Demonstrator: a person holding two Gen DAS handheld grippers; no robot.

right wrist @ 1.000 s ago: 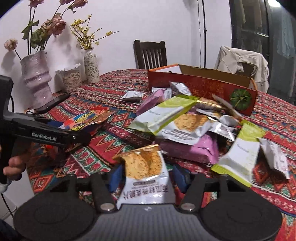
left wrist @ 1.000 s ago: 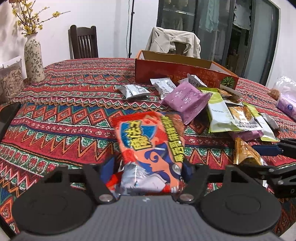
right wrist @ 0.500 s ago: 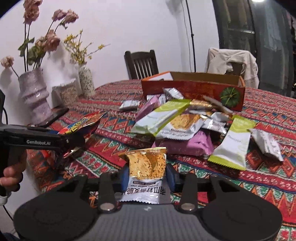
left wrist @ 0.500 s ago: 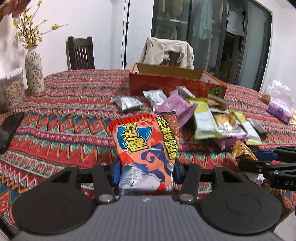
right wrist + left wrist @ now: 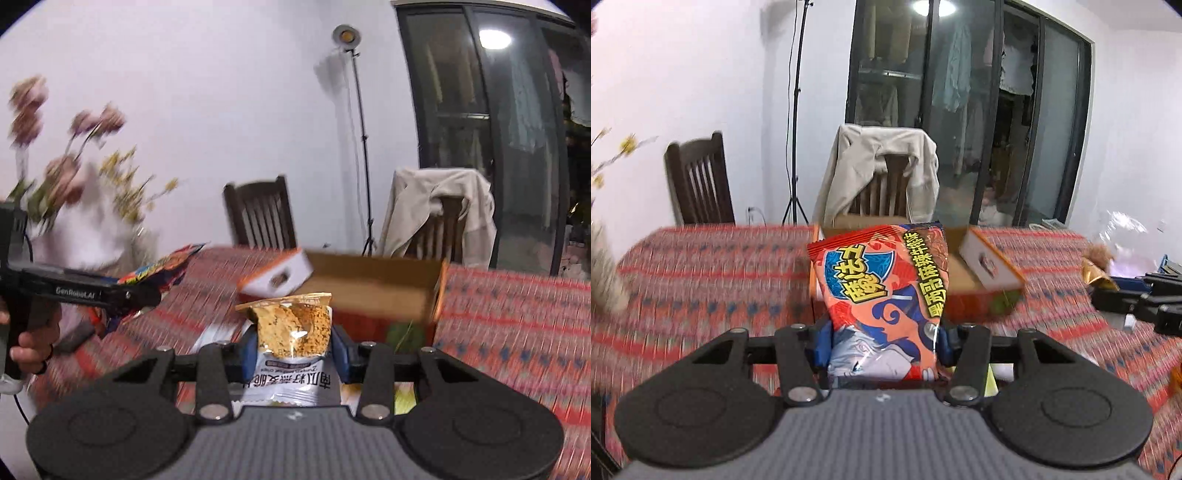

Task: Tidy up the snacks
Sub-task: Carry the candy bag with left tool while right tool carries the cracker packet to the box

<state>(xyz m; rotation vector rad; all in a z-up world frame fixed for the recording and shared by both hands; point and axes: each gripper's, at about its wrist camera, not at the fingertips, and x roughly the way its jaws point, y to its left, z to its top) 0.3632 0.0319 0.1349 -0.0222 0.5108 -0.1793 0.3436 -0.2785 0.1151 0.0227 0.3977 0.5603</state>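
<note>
Nearest to me, my left tool [image 5: 882, 341] is clamped across the lower part of the red snack packet [image 5: 882, 284], which stands up between the blue pads and clear of the bench [image 5: 701, 269]. My right tool [image 5: 291, 350] is pinched on the small cracker packet [image 5: 291, 325], also carried off the cloth. In the right wrist view the left tool shows at the left, its packet sticking out towards the far side. So I judge the carrying step is in hand: both snacks are picked and on their way. Beyond them, at mid-bench, lies the open cardboard box [image 5: 373, 288], its brown floor bare where I can see it. The next move, I judge, calls for bringing each packet over the near wall of the box, lowering it inside and only then letting the jaws go, left packet to the left part, so the two tools do not cross.
</note>
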